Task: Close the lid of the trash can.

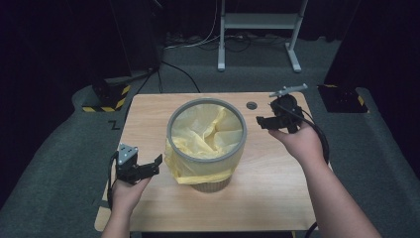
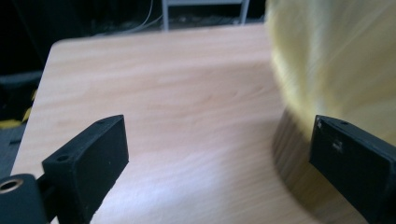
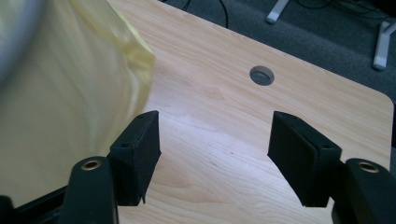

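Your bin [image 1: 207, 144] stands upright near the middle of the wooden surface [image 1: 277, 198], lined with a yellow bag [image 1: 210, 131] whose edge folds over the grey rim [image 1: 171, 134] and hangs down the outside; your left tongs [image 1: 157, 165] sit just beside the bin's lower left side, jaws apart with nothing between them; in the left gripper view the bare surface [image 2: 177, 93] lies between the jaws and the yellow bag [image 2: 336, 60] rises just past the right-hand one; your right tongs [image 1: 262, 122] hover near the bin's upper right rim, jaws apart and empty; in the right gripper view the bag [image 3: 70, 102] hangs beside one jaw, apart from it, and a round hole [image 3: 261, 75] shows in the surface [image 3: 210, 140] beyond.
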{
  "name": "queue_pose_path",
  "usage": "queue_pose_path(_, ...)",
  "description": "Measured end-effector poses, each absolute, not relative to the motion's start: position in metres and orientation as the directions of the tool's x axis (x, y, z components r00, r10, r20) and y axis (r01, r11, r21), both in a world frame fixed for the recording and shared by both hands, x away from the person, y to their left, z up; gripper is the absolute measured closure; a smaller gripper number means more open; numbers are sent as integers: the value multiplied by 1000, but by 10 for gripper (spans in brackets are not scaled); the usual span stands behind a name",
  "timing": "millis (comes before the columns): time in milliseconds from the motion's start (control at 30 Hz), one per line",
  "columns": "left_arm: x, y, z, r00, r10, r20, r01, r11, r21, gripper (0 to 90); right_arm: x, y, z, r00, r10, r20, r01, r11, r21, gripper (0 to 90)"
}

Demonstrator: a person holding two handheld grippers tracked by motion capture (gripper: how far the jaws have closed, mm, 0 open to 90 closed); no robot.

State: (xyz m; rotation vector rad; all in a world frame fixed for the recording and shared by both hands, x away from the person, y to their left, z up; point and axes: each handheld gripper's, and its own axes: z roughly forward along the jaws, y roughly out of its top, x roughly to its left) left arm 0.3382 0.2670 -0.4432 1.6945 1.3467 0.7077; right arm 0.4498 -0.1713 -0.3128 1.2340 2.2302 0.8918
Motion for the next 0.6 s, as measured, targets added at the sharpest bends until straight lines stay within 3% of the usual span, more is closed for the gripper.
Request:
queue_pose_path(433, 334, 266, -518, 264, 964, -32, 675, -162, 720, 67, 419, -258, -450, -418, 908, -8, 597, 281, 751, 270)
queue_pose_path(600, 324, 260, -529, 283, 959, -4, 674, -196, 712, 37, 400, -276, -509, -427, 904, -24, 599, 303, 742, 235)
